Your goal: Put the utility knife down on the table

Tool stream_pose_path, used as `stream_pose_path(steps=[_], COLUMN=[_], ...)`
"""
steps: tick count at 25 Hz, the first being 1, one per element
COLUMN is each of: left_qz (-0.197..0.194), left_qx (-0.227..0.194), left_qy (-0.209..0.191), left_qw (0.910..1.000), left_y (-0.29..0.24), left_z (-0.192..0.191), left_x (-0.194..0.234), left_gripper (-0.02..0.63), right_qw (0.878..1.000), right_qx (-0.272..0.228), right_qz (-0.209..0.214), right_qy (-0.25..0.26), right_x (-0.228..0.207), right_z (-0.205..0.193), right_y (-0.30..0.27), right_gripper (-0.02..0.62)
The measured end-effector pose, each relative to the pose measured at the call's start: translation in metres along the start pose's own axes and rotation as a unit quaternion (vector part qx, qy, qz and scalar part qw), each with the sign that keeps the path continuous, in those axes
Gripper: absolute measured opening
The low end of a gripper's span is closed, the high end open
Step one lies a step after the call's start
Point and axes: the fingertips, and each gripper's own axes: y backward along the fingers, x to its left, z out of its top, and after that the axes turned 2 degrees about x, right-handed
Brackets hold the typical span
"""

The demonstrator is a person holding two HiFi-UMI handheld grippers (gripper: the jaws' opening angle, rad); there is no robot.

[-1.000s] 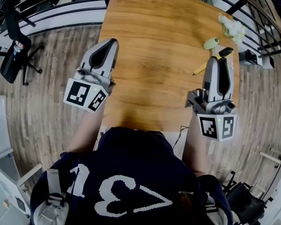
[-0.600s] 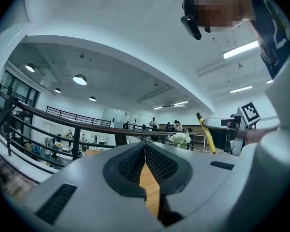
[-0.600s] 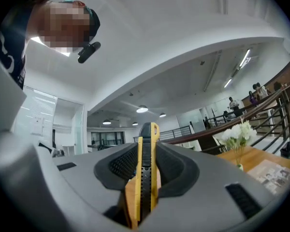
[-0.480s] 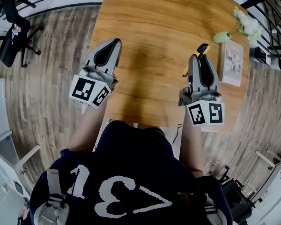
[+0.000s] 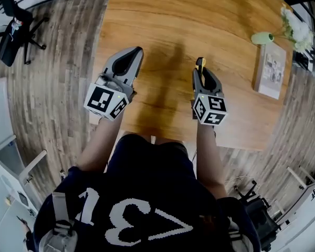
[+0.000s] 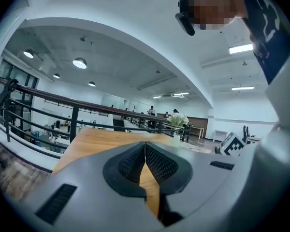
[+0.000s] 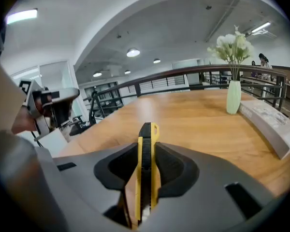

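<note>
A yellow and black utility knife (image 7: 146,166) is clamped between the jaws of my right gripper (image 7: 146,170), its end sticking out past the fingertips. In the head view the same knife (image 5: 200,63) pokes forward from the right gripper (image 5: 201,70), held above the wooden table (image 5: 163,25) near its front middle. My left gripper (image 5: 135,52) hovers over the table's left front part, jaws shut with nothing between them; its gripper view shows the left gripper (image 6: 145,149) with pads touching.
A pale green vase (image 5: 263,38) with white flowers (image 5: 296,31) stands at the table's right side, next to a flat book or frame (image 5: 272,70). The vase (image 7: 233,97) is also ahead in the right gripper view. A black railing (image 7: 183,76) runs beyond the table. An office chair (image 5: 13,28) stands left.
My right gripper has carried the knife leftward, from near the vase toward the table's front middle. The left gripper has shifted slightly right.
</note>
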Motion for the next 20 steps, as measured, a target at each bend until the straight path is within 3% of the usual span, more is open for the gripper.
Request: stream_pose_path(steps=[6, 10, 12, 15, 20], left_qz=[0.004, 0.008, 0.007, 0.011, 0.017], left_qx=[0.017, 0.016, 0.011, -0.002, -0.032], left_qy=[0.003, 0.005, 0.002, -0.003, -0.023], left_qw=[0.9999, 0.9998, 0.9999, 0.9999, 0.9991], left_y=[0.002, 0.003, 0.003, 0.006, 0.009], left_z=[-0.014, -0.015, -0.009, 0.007, 0.048], left_x=[0.005, 0.006, 0.006, 0.007, 0.006], left_gripper=[0.017, 0.017, 0.017, 0.017, 0.017], right_qw=[0.996, 0.995, 0.997, 1.0, 0.99], right_qx=[0.089, 0.096, 0.069, -0.005, -0.138], right_qz=[-0.029, -0.025, -0.021, -0.028, -0.029], right_qy=[0.005, -0.003, -0.009, -0.008, 0.013], right_x=[-0.013, -0.018, -0.018, -0.019, -0.017], right_z=[-0.049, -0.053, -0.036, 0.012, 0.106], right_y=[-0.024, -0.028, -0.022, 0.0, 0.053], right_gripper=[0.126, 0.131, 0.128, 0.044, 0.025])
